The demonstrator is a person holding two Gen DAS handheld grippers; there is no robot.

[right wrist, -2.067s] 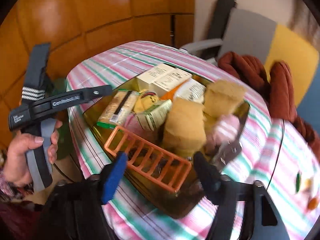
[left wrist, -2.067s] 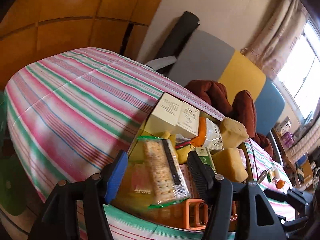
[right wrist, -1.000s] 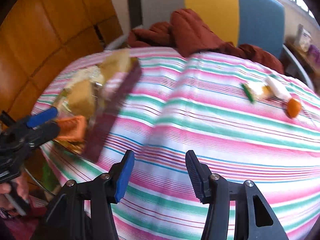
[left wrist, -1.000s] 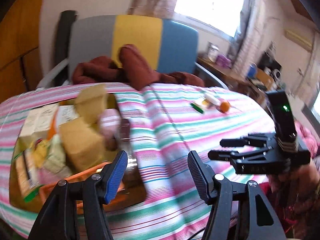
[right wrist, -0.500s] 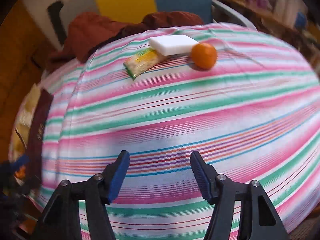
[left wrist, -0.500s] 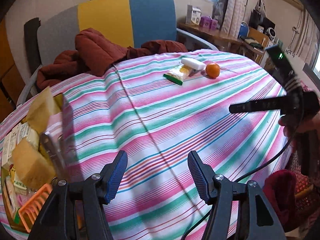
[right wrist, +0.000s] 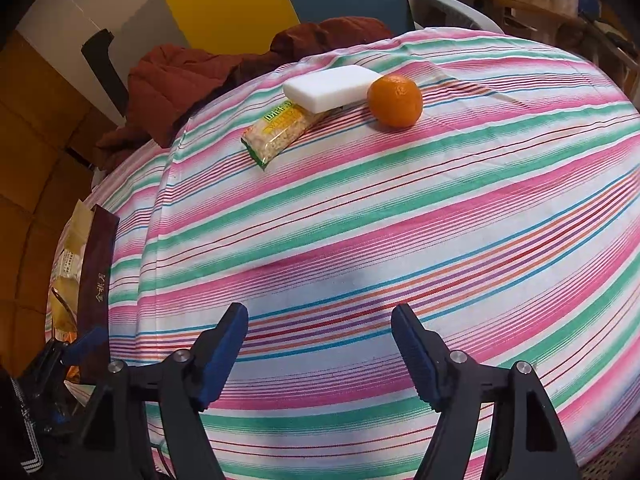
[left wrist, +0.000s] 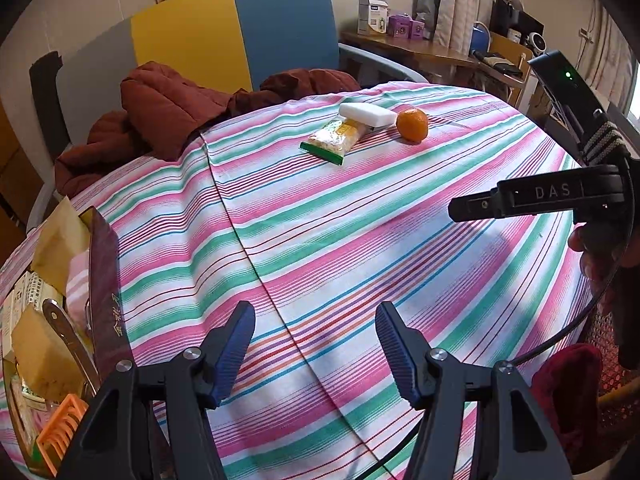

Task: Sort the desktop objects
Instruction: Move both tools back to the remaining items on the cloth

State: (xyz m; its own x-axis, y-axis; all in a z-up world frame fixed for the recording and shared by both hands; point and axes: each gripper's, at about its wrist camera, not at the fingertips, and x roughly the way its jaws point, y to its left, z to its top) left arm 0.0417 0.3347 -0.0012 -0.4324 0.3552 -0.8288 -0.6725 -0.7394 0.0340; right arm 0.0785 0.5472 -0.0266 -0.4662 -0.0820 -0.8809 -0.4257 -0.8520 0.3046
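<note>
Striped cloth now fills both views where, two seconds ago, the crammed tray (left wrist: 105,280) filled them; both claws have swung away from it, and it sits at the lower left edge of each frame. That shift suggests the last item is dealt with and the next pick is being lined up.

Three loose things remain on the desk (right wrist: 360,220), in the upper middle of both views: a snack packet (right wrist: 276,134), a white sponge block (right wrist: 332,87) resting on the packet's far end, and an orange (right wrist: 395,95) just beside the block.

The right claw (right wrist: 319,354) has just been opening; its jaws stand apart with only cloth between them. The left claw (left wrist: 315,354) is likewise spread and empty, low in its own frame.

Judging by its aim, the right claw looks set to fetch one of the three. All are well apart from it, so a reach across the desk comes first.
</note>
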